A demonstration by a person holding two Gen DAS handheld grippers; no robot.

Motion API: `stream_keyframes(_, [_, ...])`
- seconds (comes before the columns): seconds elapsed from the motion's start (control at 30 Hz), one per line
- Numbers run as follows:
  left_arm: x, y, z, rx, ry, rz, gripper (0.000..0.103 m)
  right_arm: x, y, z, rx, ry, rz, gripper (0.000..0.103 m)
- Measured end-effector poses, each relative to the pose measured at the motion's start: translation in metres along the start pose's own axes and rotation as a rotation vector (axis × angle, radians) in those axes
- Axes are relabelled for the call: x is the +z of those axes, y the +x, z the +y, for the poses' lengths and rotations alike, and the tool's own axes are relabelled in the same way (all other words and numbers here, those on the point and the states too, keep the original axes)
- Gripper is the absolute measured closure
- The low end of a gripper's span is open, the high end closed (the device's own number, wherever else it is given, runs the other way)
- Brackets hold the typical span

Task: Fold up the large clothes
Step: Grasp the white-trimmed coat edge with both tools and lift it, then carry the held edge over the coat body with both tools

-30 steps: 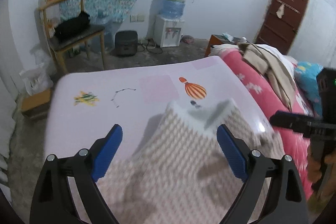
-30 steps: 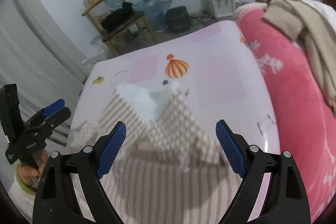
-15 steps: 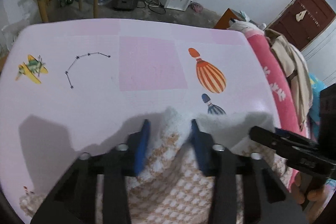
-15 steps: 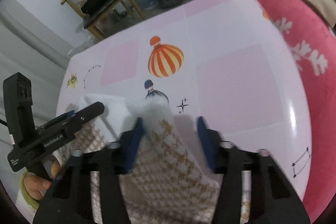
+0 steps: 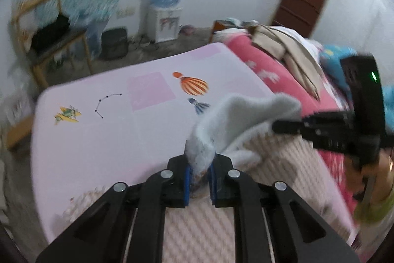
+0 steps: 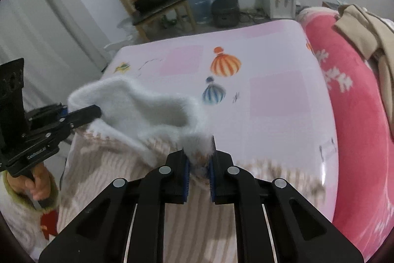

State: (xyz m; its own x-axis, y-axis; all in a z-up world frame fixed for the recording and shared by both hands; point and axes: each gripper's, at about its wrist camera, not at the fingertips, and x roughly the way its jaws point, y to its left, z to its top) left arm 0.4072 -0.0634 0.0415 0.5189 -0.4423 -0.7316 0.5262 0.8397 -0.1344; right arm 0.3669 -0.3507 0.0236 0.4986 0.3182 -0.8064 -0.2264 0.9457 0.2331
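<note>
Left wrist view: the left gripper (image 5: 200,176) has its blue pads pressed together on a fluffy white edge of a garment (image 5: 236,115), a beige-and-white checked knit with a fleecy white lining. The pinched fabric rises straight ahead of the fingertips and sweeps to the right, where the right gripper (image 5: 283,126) holds the same white edge. Below and to the right of the tool, the rest of the knit lies on a pale pink mat (image 5: 98,139) printed with an orange striped hot-air balloon (image 5: 193,85) ahead of the tips and a small yellow plane (image 5: 67,113) far to the left. Beyond the mat stand a water dispenser (image 5: 167,14) and a wooden chair (image 5: 49,36), both blurred. A pink blanket (image 5: 275,75) lies to the right.

Right wrist view: the right gripper (image 6: 199,175) pinches another point of the white fleecy edge (image 6: 147,107) between its blue pads; its jaws are closing, with the cloth squeezed between them. From the tips, the edge runs up and to the left to the left gripper (image 6: 94,112), held by a hand (image 6: 37,183) in a light sleeve. The checked body of the garment hangs and spreads below both tools over the mat.
</note>
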Motion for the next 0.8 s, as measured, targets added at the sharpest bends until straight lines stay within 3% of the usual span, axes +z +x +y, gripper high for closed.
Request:
stream_keyframes(0.13, [-0.038,-0.02,-0.026,0.026,0.117,-0.003,0.092,-0.036,-0.017,0.011,-0.003,-0.041,0.017,0.081])
stream_keyframes(0.2, [-0.059,-0.023,-0.036,0.048,0.166,0.007,0.092,-0.045,-0.028,0.015,-0.001,-0.055,0.02,0.07])
stream_keyframes(0.37, [-0.089,-0.02,-0.044,0.069,0.196,0.029,0.091,-0.041,-0.078,0.025,0.127,-0.046,-0.105,0.052])
stream_keyframes(0.5, [-0.096,-0.018,-0.045,0.082,0.192,0.026,0.091,-0.014,-0.073,0.026,0.157,0.008,-0.132,0.052])
stream_keyframes(0.63, [-0.098,-0.021,-0.043,0.078,0.169,0.036,0.088,-0.008,-0.026,0.027,0.168,0.059,-0.032,0.06])
stream_keyframes(0.8, [-0.109,-0.04,-0.037,0.072,0.161,0.04,0.085,-0.036,0.023,0.022,0.145,0.077,0.132,0.068])
